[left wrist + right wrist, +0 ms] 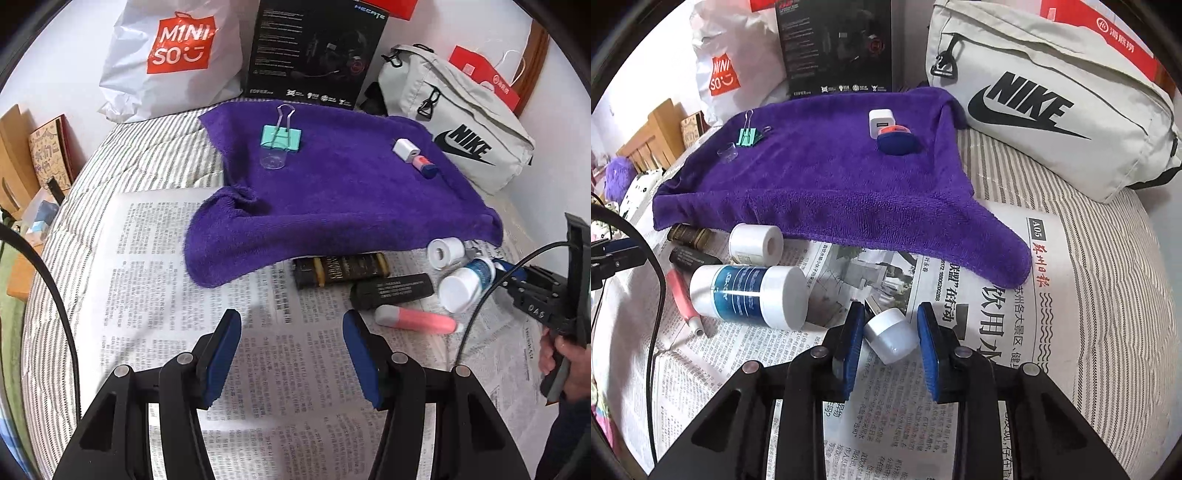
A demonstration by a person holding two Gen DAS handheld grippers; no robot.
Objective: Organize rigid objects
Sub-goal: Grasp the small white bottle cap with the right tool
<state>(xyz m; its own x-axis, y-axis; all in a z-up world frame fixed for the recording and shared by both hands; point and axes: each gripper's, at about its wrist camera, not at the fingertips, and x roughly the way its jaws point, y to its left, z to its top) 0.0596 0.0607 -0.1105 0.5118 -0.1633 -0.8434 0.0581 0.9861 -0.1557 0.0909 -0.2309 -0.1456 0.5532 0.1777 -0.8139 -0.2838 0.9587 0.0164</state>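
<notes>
A purple towel point(332, 192) lies on the bed and carries a teal binder clip point(282, 136), a clear cup point(273, 159), a white charger point(406, 148) and a pink-and-blue item point(426, 166). On the newspaper lie a dark flat box point(341, 269), a black tube point(391, 291), a pink pen point(417, 320), a white roll point(445, 252) and a blue-labelled white bottle point(750, 291). My left gripper point(291, 325) is open and empty above the newspaper. My right gripper point(891, 314) has its jaws around a small white jar point(892, 334), with a gap showing beside the right pad.
A Miniso bag point(173, 55), a black headset box point(314, 51) and a grey Nike bag point(454, 129) stand along the wall behind the towel. Newspaper point(155, 280) covers the striped bedding. Books and boxes point(44, 155) sit at the left edge.
</notes>
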